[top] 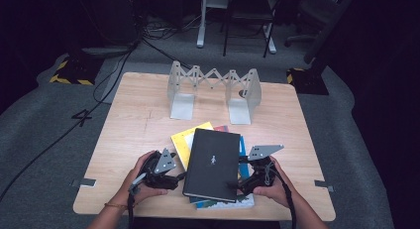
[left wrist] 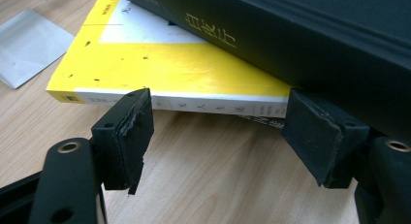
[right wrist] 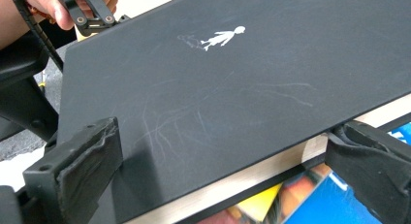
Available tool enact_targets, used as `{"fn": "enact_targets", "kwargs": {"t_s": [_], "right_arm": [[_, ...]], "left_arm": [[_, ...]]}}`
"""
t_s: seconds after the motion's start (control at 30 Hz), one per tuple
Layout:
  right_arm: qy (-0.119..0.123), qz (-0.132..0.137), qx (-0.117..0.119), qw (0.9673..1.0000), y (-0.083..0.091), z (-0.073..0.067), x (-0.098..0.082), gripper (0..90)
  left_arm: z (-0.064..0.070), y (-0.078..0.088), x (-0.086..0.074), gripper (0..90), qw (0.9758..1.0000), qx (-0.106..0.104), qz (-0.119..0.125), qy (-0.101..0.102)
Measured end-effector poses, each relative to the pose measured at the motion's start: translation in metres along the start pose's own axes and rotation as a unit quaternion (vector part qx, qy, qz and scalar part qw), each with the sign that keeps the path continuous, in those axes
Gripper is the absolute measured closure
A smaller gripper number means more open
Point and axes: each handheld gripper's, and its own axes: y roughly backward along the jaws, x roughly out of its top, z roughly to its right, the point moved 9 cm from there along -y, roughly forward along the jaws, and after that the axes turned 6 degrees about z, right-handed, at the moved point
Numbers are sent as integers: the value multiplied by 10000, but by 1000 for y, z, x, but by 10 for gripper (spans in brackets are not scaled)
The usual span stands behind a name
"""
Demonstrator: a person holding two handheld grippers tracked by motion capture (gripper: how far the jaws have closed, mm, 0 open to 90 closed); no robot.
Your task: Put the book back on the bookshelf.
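Observation:
A thick black book [top: 213, 162] with a small white figure on its cover [right wrist: 218, 98] tops a stack near the table's front edge. Under it lie a yellow book [top: 182, 140] [left wrist: 169, 64] and a blue one [right wrist: 329, 204]. My left gripper [top: 179, 178] [left wrist: 220, 136] is at the stack's left side, open, with bare wood between its jaws and the black book's spine [left wrist: 315, 35] just above one jaw. My right gripper [top: 238, 182] [right wrist: 218, 180] is at the stack's right side. Its jaws are spread wide astride the black book's page edge, one over the cover, one beneath.
A grey expandable book rack [top: 213, 83] stands at the back of the wooden table [top: 133, 120]. One of its flat grey plates [left wrist: 29, 44] lies beyond the yellow book. The person's other hand [right wrist: 48, 8] shows past the black cover. Dark chairs and cables lie on the floor behind.

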Motion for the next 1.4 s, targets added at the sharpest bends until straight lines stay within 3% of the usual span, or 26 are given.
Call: {"fn": "enact_targets", "kwargs": {"t_s": [0.2, 0.4, 0.6, 0.8, 1.1, 1.4], "right_arm": [[126, -89, -15, 9999, -5, 2, 7, 4], [176, -199, 23, 9996, -12, 6, 14, 6], [174, -218, 120, 9995, -17, 11, 17, 7], [175, -233, 178, 9994, -21, 16, 20, 7], [247, -299, 196, 9991, -33, 23, 30, 8], [201, -193, 154, 9995, -52, 33, 45, 11]], "left_arm": [[-9, 3, 3, 273, 9997, 51, 140, 187], [-27, 0, 12, 301, 9979, 243, 251, 553], [-37, -9, 9, 337, 9984, 400, -42, 409], [-42, -10, 8, 316, 9987, 372, -40, 338], [-52, -12, -1, 316, 9973, 543, -76, 485], [-65, -14, -8, 317, 9956, 709, -170, 585]]}}
